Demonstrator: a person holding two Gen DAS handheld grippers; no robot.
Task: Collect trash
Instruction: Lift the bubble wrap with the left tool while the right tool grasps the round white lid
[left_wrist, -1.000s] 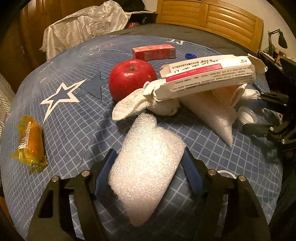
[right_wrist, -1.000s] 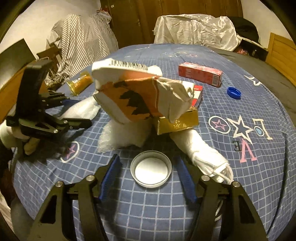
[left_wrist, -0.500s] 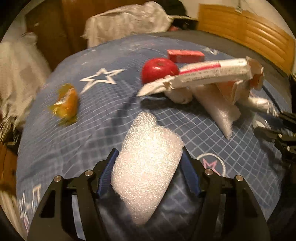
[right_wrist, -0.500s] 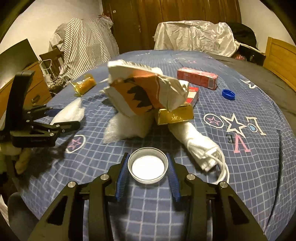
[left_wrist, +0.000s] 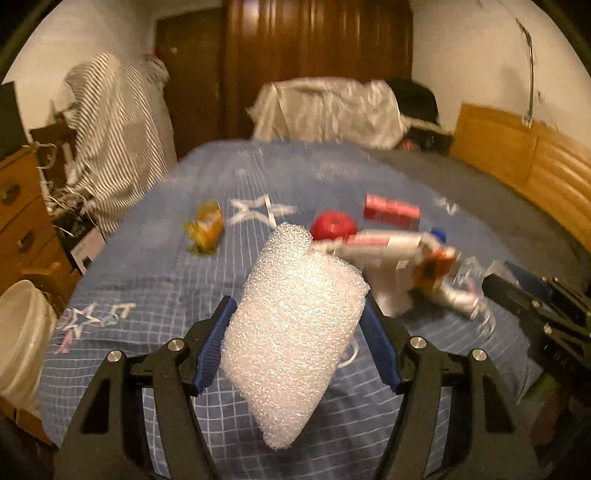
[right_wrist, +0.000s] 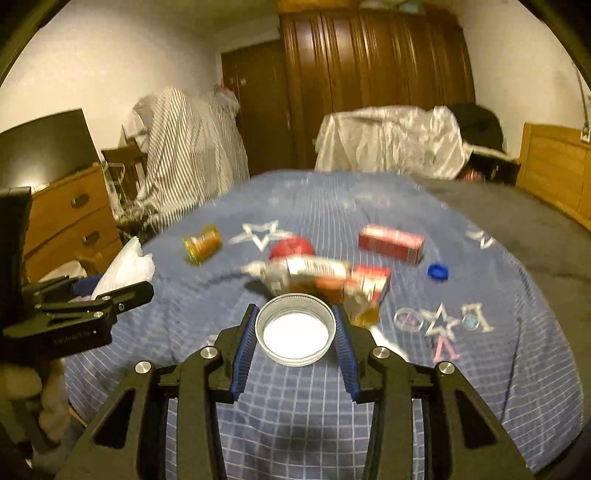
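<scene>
The right gripper (right_wrist: 295, 334) clamps a round metal lid (right_wrist: 295, 334) above the blue checked bedspread (right_wrist: 295, 398). Beyond the lid lie crumpled packaging (right_wrist: 317, 275), an apple (right_wrist: 291, 248) and a red box (right_wrist: 390, 243).

No text can be read with certainty. The blue bedsheet (right_wrist: 461, 387) has large printed letters at the right of the right wrist view, seen upside down, probably "LOVE". The printing on the red box (right_wrist: 391, 243) and the white packet (right_wrist: 314, 267) is too blurred.
</scene>
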